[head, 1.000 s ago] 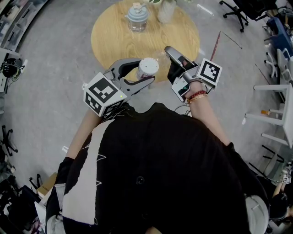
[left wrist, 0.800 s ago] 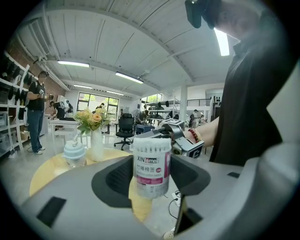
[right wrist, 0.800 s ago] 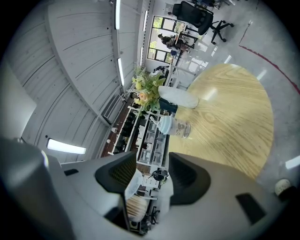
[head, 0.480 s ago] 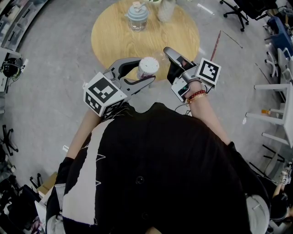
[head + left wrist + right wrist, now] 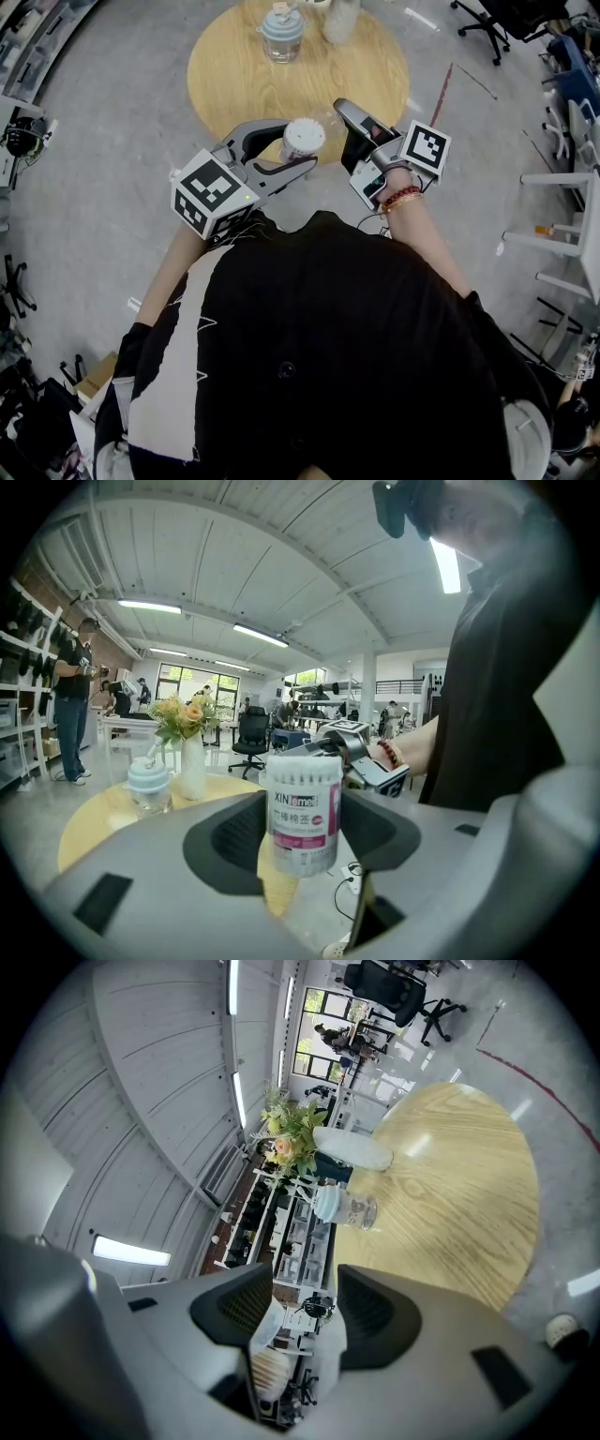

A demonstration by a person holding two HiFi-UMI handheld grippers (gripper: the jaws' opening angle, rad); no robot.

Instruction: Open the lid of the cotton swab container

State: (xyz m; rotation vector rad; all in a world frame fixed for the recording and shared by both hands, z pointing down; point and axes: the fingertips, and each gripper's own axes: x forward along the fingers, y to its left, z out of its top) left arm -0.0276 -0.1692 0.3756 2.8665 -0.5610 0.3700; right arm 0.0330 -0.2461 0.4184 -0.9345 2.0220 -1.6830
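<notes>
The cotton swab container (image 5: 304, 813) is a small round cylinder of clear plastic. It is packed with white tips that form a dotted band under its lid (image 5: 304, 761), and a glossy white and pink label (image 5: 304, 817) wraps its middle. It stands at the centre of the left gripper view with its long axis vertical and the lid end up. The lid is on, and its rim is slightly wider than the body. The left gripper (image 5: 300, 144) clamps the container by its sides, with the dark textured pads pressing the wall left and right. It holds the container in the air over the near edge of the round, pale wooden table (image 5: 234, 84), just above the middle of the head view. Free air lies over and under the container. The right gripper (image 5: 305, 1283), of smooth grey plastic, stands just to the right of it across a narrow gap. Its jaws are spread, with nothing pressed between the pads. The table top is bare up to a blue-lidded jar (image 5: 281, 36) and a white vase (image 5: 339, 21) at its far edge, and grey floor (image 5: 103, 187) surrounds the table.
</notes>
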